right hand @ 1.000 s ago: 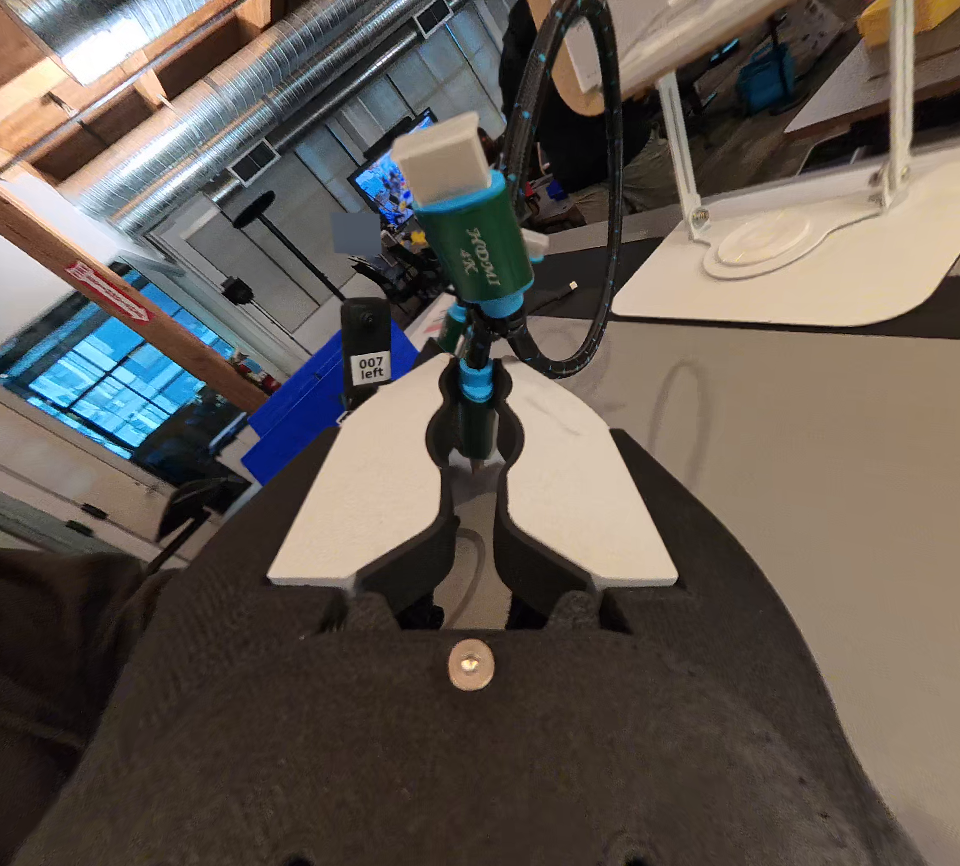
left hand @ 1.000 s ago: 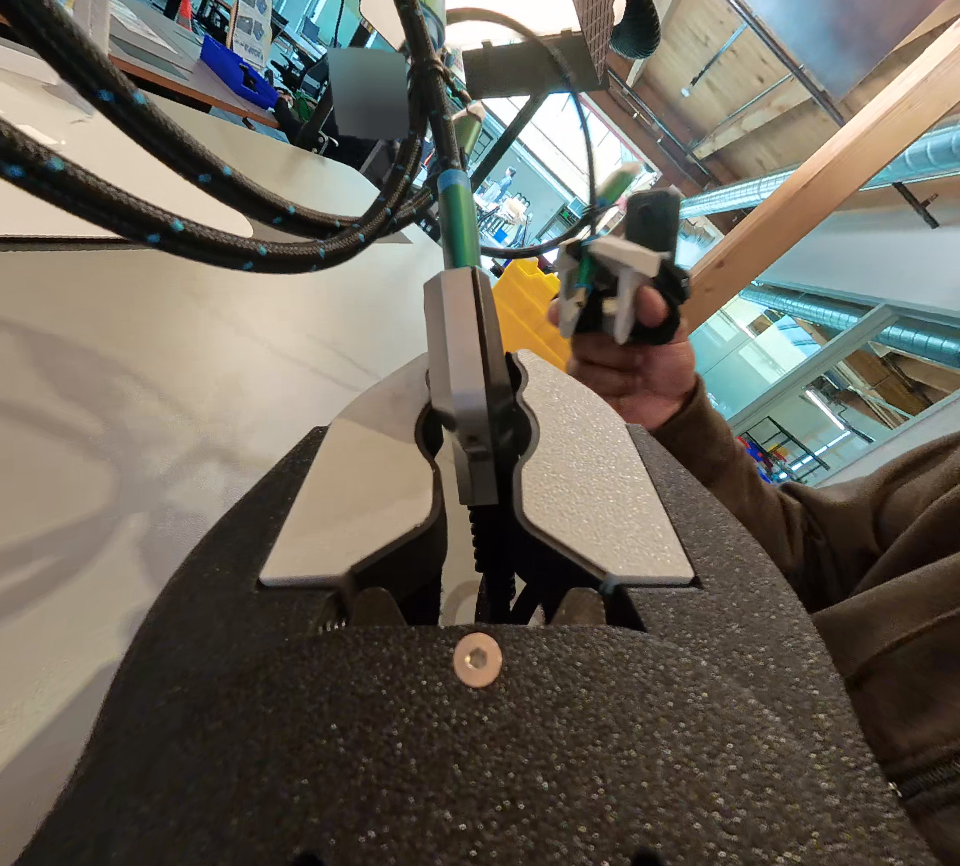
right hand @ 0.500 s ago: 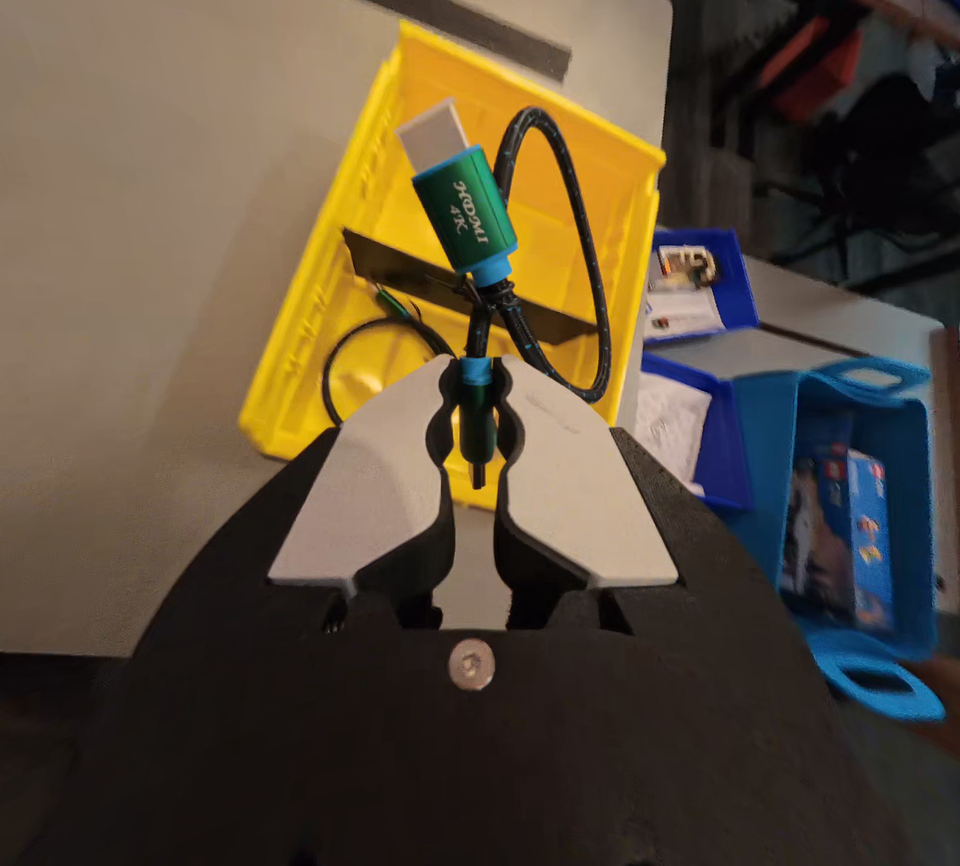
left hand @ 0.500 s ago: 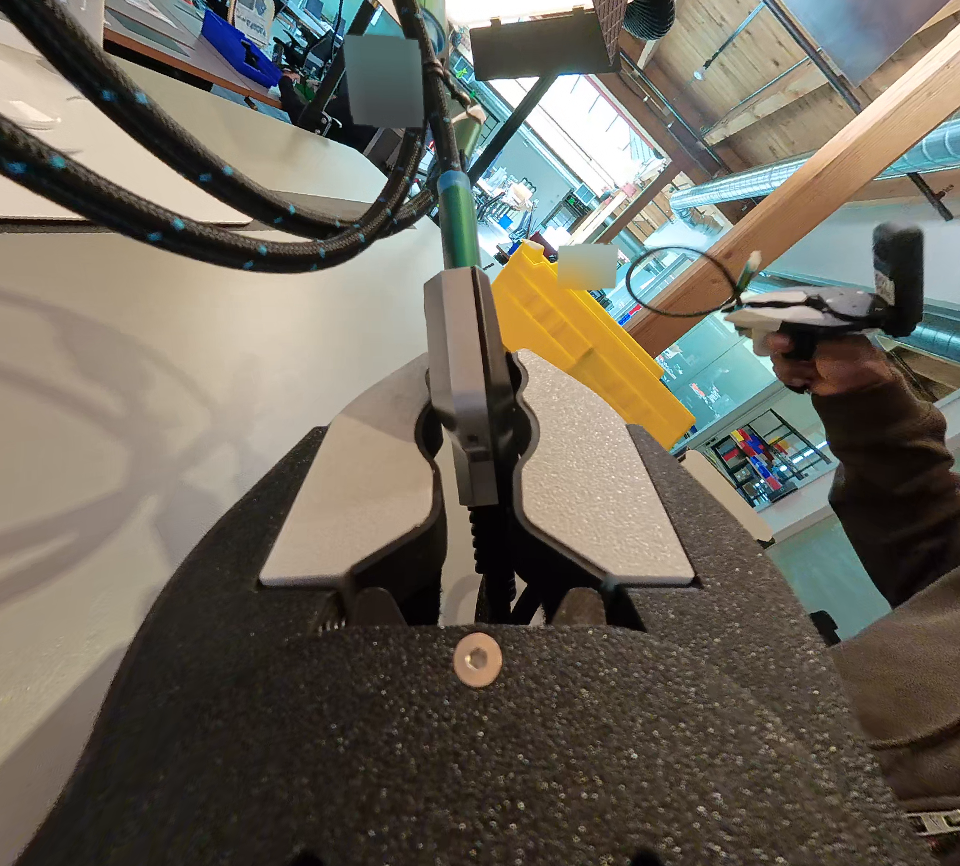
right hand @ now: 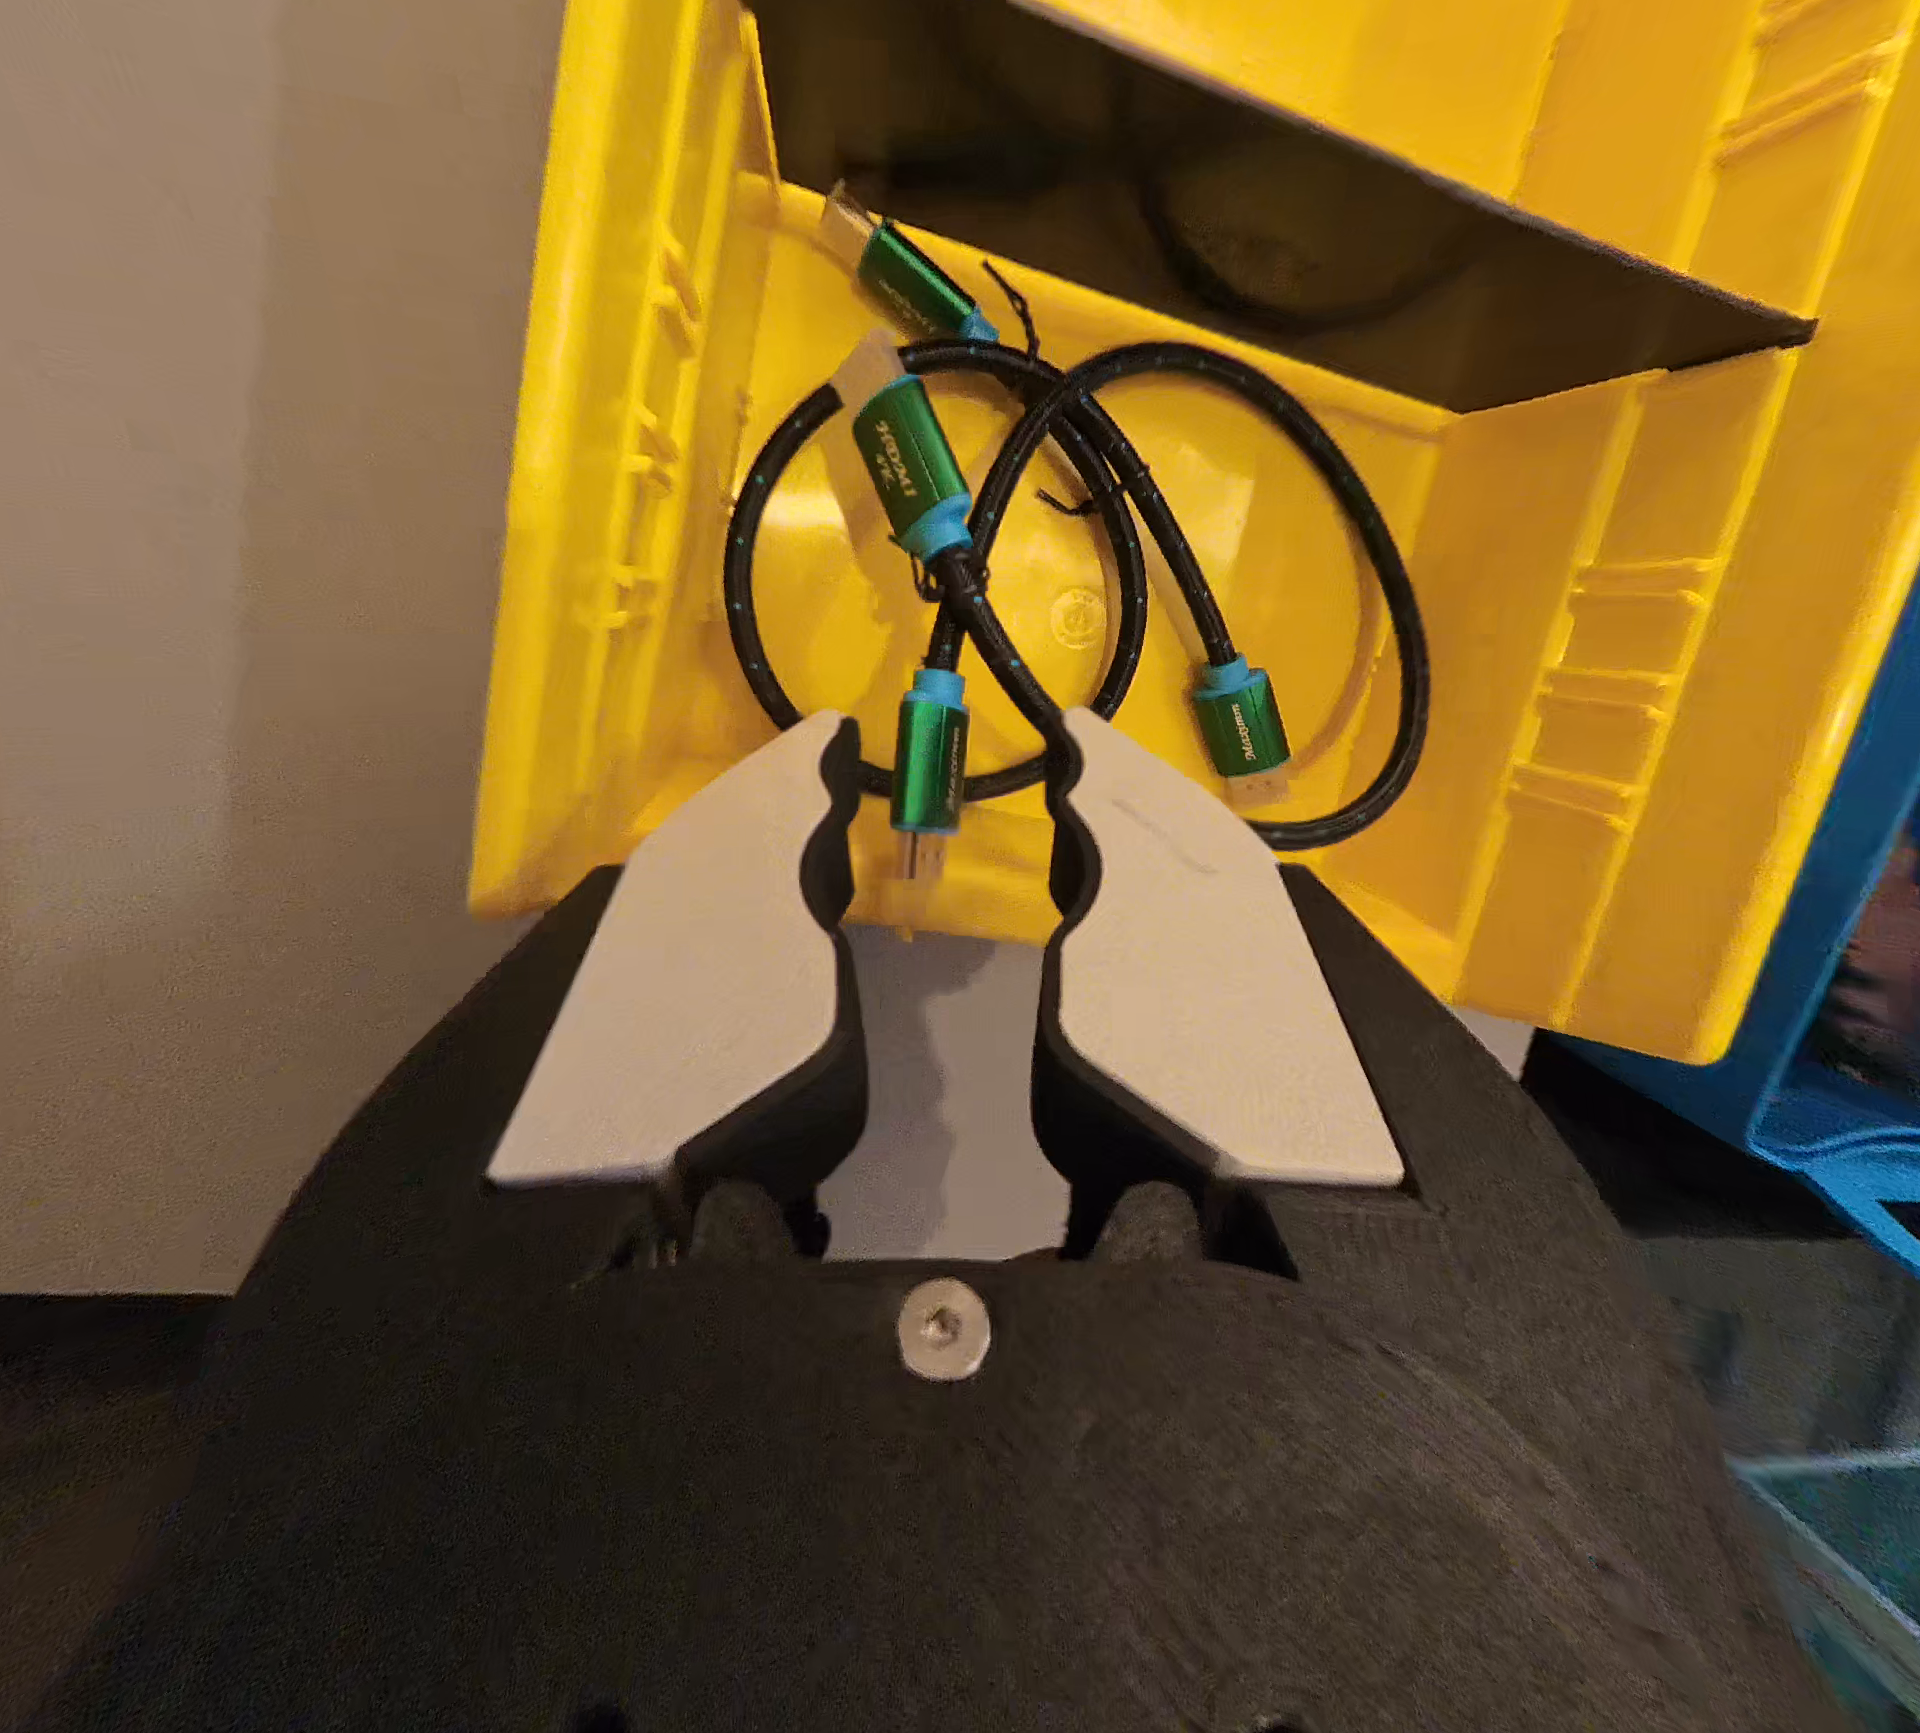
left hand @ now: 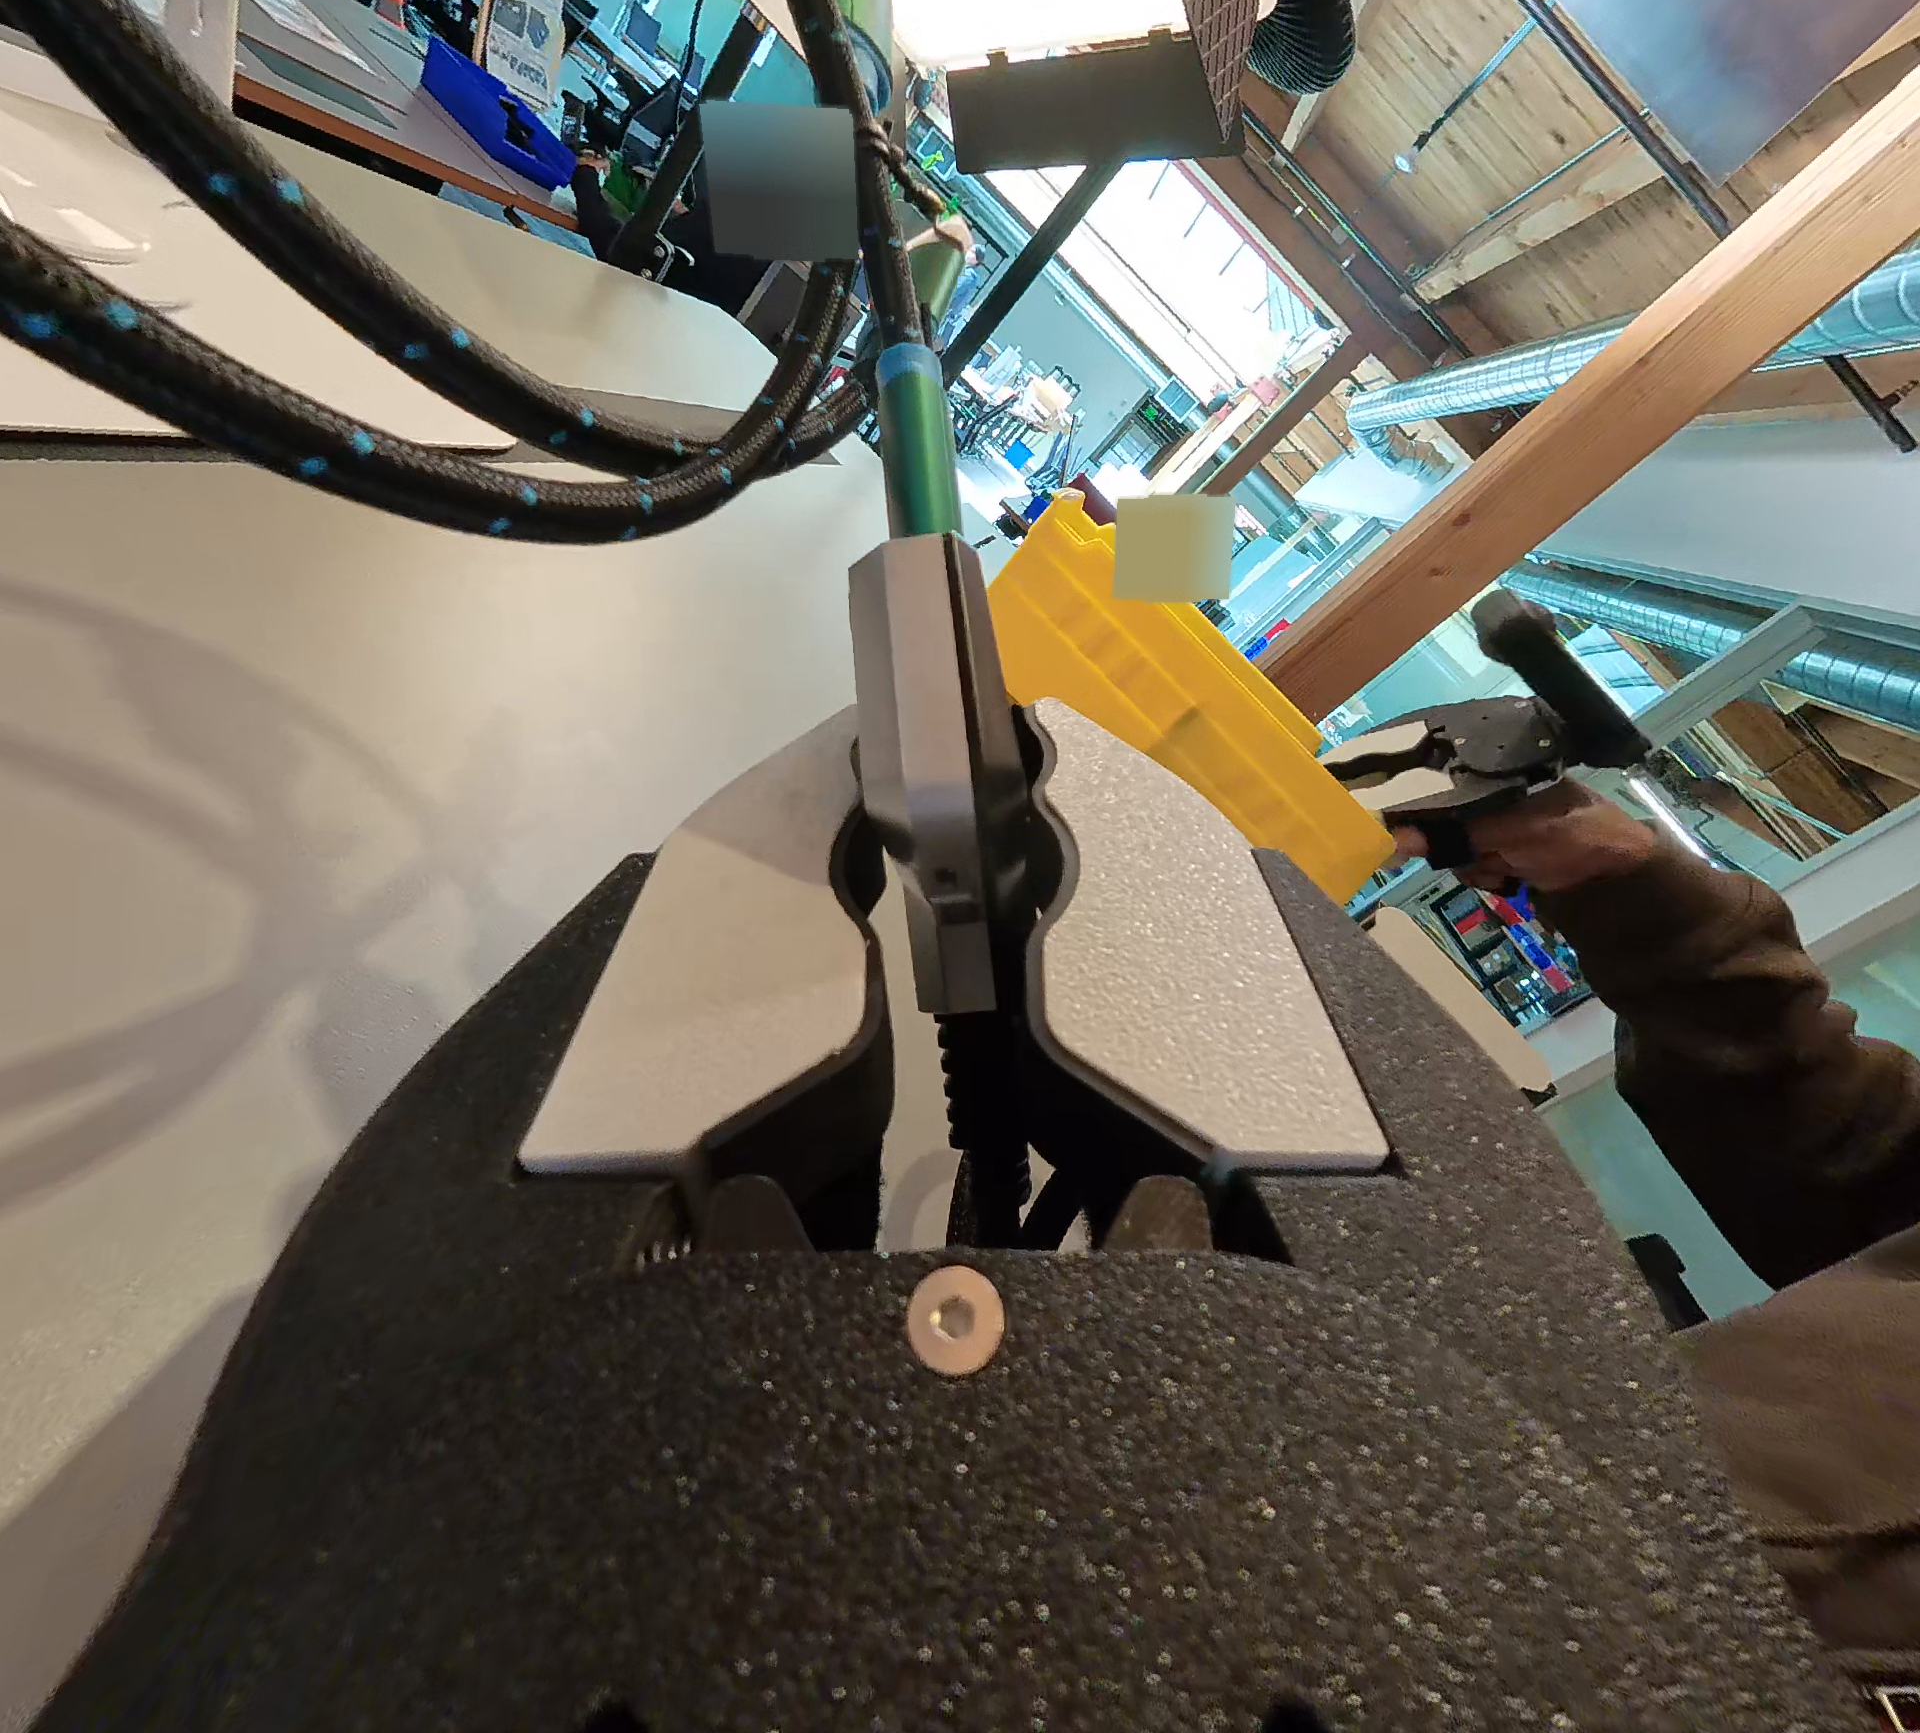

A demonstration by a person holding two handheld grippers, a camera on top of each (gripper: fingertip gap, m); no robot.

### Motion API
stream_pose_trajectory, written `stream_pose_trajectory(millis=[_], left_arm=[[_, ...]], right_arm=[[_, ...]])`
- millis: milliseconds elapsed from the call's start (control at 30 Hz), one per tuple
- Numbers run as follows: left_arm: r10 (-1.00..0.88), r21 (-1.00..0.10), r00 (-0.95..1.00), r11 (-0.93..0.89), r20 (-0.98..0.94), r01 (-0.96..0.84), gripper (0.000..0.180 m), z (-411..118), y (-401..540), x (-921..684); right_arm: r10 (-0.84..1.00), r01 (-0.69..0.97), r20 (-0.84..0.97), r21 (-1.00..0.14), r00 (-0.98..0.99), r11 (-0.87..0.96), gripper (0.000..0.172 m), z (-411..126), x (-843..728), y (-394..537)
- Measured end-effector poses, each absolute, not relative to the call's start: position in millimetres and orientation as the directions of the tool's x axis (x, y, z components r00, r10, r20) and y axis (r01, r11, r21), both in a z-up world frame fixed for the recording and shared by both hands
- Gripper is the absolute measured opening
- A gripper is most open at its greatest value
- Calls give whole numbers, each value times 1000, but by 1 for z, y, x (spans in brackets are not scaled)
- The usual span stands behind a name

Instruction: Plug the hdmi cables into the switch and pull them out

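A grey adapter block (left hand: pixel 935 790) plugged onto a green cable plug (left hand: pixel 916 457) is clamped between the jaws of the left gripper (left hand: pixel 940 748), above the bench (left hand: pixel 364 748). The right gripper (right hand: pixel 951 738) is held with jaws released over the yellow bin (right hand: pixel 1621 644) at the bench edge, where braided cables (right hand: pixel 1122 540) lie; one green plug (right hand: pixel 930 764) sits unpressed between its fingers.

wooden beam (left hand: pixel 1621 395), silver ducts (left hand: pixel 1538 374), blue bin (right hand: pixel 1860 1039)

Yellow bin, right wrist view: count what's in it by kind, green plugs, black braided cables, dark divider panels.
Inside the yellow bin:
Green plugs: 4
Black braided cables: 2
Dark divider panels: 1
Total: 7
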State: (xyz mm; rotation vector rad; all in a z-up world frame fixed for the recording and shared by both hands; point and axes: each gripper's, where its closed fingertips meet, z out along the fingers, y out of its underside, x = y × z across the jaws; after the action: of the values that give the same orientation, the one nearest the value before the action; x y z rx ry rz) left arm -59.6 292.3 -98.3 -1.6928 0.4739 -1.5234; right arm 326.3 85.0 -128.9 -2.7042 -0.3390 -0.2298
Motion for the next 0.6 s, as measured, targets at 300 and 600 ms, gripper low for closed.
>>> stream_pose_trajectory(millis=[300, 600], left_arm=[[-731, -757, 203, -614, 652, 223, 23, -97, 293, -58], [-780, -769, 94, -578, 619, 275, 23, -80, 283, -62]], right_arm=[[283, 195, -7, -709, 959, -677, 53, -20, 268, 109], [688, -23, -469, -834, 554, -551, 49, -82, 25, 203]])
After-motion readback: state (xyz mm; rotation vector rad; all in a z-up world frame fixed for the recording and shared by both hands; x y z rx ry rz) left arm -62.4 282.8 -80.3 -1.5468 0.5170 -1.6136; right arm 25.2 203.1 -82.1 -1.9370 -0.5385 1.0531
